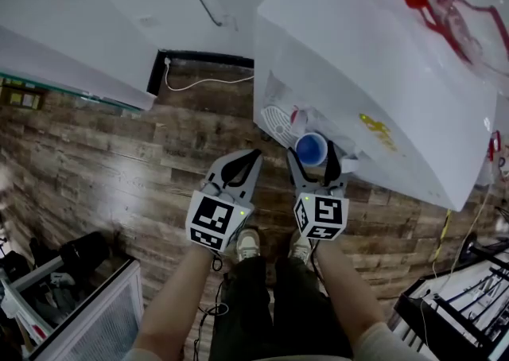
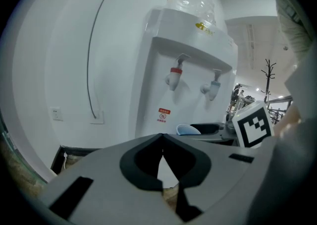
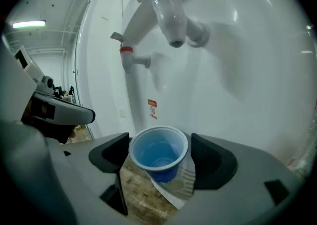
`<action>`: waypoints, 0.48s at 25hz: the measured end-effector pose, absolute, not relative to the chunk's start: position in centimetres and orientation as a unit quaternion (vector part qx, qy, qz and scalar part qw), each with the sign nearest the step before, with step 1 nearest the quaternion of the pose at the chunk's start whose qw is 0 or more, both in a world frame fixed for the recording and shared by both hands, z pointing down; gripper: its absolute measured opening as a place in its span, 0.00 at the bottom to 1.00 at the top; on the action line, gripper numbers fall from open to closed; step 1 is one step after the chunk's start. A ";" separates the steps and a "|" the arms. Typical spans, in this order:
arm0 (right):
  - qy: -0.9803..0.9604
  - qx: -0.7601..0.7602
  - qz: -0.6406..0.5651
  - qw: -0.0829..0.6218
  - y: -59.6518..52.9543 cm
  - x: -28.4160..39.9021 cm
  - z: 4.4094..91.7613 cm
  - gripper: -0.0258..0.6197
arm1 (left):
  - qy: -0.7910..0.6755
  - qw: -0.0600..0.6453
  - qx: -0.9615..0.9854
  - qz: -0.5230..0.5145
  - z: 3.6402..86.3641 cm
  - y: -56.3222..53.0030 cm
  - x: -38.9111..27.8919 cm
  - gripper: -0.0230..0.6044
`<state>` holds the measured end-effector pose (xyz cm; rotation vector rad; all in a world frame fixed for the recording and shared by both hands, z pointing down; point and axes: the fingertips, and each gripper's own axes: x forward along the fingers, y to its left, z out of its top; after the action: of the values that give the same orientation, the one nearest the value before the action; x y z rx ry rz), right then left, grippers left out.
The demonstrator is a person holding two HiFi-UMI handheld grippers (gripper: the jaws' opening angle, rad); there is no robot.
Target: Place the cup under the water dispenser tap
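Observation:
A blue plastic cup (image 1: pixel 311 148) sits upright between the jaws of my right gripper (image 1: pixel 312 153), whose pads rest against its rim on both sides. In the right gripper view the empty cup (image 3: pixel 158 149) hangs over the edge of the drip tray (image 3: pixel 184 182), below and slightly short of a pale tap nozzle (image 3: pixel 171 16). A red-collared tap (image 3: pixel 128 55) is to its left. The white water dispenser (image 1: pixel 374 73) fills the upper right. My left gripper (image 1: pixel 256 154) is shut and empty, level with the right one and left of it. From it I see both taps and the cup (image 2: pixel 188 130).
The floor is wood-patterned planks (image 1: pixel 119 161). A wall socket with a white cable (image 1: pixel 167 61) sits left of the dispenser. A white cabinet (image 1: pixel 71 49) is at upper left, dark gear (image 1: pixel 79 256) at lower left, a black rack (image 1: pixel 461 296) at lower right.

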<state>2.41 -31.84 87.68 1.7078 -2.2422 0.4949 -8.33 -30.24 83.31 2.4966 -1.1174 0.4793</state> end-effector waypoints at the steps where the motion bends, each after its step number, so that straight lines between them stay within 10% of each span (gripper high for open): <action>1: -0.775 0.590 0.173 0.144 -31.8 2.3 87.6 0.67 | -0.396 0.184 0.883 0.171 83.2 -30.2 -8.4 0.05; 7: -0.756 0.602 0.219 0.135 -30.7 3.2 85.9 0.74 | -0.395 0.189 0.880 0.184 81.4 -29.5 -8.6 0.05; 12: -0.760 0.587 0.239 0.143 -28.7 3.1 82.2 0.62 | -0.394 0.186 0.880 0.187 77.5 -28.5 -8.6 0.05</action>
<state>3.11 -28.65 82.18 1.6941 -2.1924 0.6891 -8.61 -28.47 77.50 2.4789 -1.1094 0.5274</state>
